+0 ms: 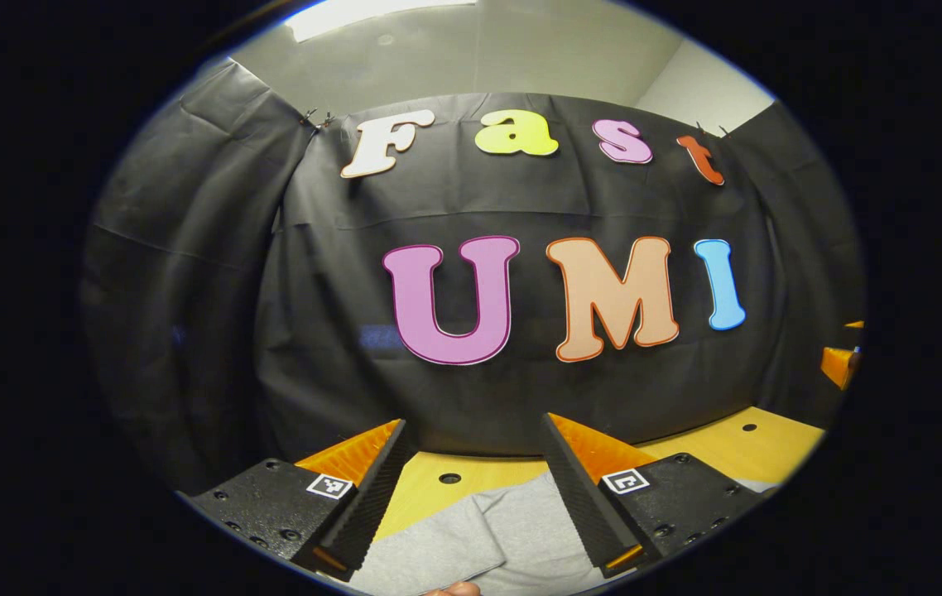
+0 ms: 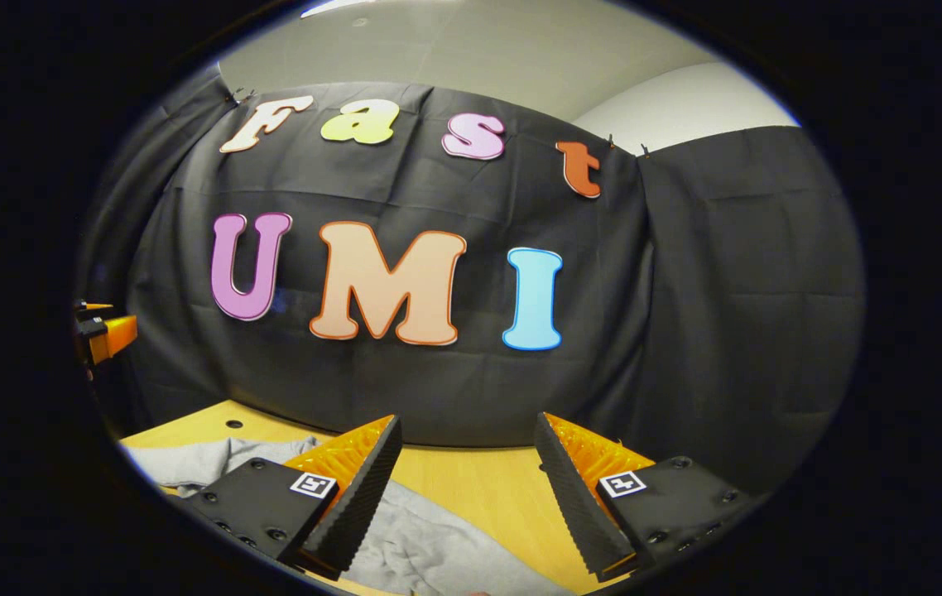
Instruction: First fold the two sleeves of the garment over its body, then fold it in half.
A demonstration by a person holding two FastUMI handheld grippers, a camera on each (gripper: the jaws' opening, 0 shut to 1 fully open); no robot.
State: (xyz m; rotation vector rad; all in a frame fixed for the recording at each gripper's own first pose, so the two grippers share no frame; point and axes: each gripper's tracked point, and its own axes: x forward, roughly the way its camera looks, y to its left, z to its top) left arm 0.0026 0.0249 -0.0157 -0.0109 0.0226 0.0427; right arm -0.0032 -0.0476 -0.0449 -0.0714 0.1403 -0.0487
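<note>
A grey garment (image 1: 479, 538) lies on the wooden table (image 1: 736, 447) below my left gripper (image 1: 475, 426), which is open and held above it with nothing between its fingers. In the right gripper view the same grey garment (image 2: 430, 546) spreads from the lower left toward the centre, a crumpled part (image 2: 206, 459) reaching the left. My right gripper (image 2: 467, 422) hangs open above the cloth and the table (image 2: 471, 480). The other gripper's fingers show far off at the right edge (image 1: 839, 364) of the left gripper view and at the left edge (image 2: 107, 331) of the right gripper view.
The booth's black cloth wall (image 1: 521, 397) rises just behind the table's far edge. The tabletop has small round holes (image 1: 449, 478). A fingertip (image 1: 454, 589) shows at the bottom of the left gripper view.
</note>
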